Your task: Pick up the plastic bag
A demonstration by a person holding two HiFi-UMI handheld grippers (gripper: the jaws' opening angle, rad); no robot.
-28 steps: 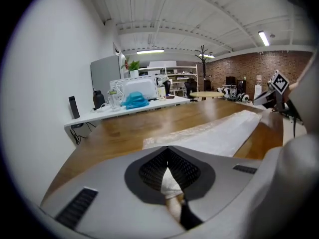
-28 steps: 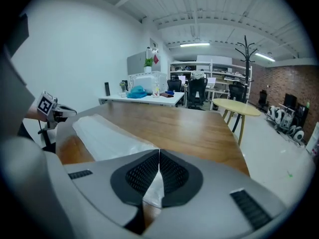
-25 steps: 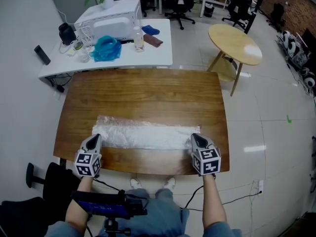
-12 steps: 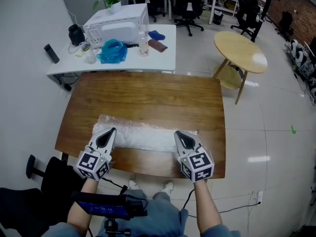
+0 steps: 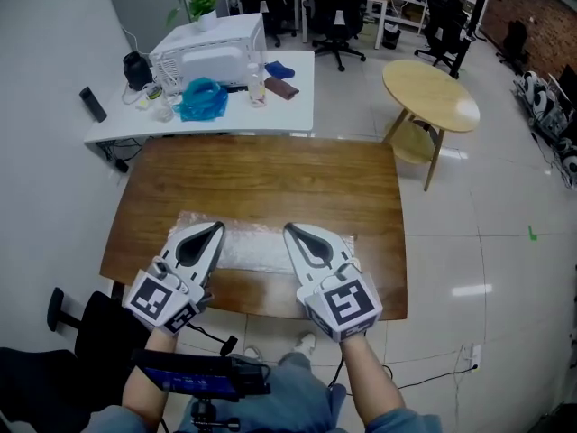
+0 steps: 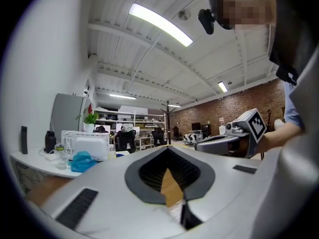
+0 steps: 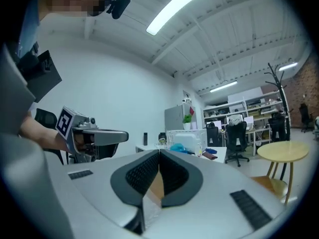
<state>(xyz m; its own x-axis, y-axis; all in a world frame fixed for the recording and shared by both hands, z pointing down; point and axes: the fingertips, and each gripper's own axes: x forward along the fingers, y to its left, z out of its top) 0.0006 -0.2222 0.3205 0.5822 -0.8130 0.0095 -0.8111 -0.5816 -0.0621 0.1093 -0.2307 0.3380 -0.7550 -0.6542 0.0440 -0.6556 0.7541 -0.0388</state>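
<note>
A long, crinkled clear plastic bag [image 5: 257, 246] lies flat on the brown wooden table [image 5: 261, 174], near its front edge. Both grippers hover above the bag, lifted toward the head camera, with their tips pointing at the table's far side. My left gripper [image 5: 216, 228] is over the bag's left part and my right gripper [image 5: 289, 230] over its middle. Each has its jaws shut with nothing between them. In the left gripper view the shut left gripper [image 6: 167, 149] points level across the room, with the right gripper [image 6: 229, 136] beside it. The right gripper view shows the shut right gripper [image 7: 159, 151].
A white desk [image 5: 288, 102] stands behind the table with a microwave [image 5: 212, 57], a blue bag [image 5: 200, 97] and small items. There is a round wooden side table [image 5: 431, 93] at the right and black office chairs [image 5: 338, 12] further back. A black chair [image 5: 63, 359] stands at my left.
Both grippers have risen from the bag's two ends and swung inward toward each other, closer to the head camera. The bag still lies on the table.
</note>
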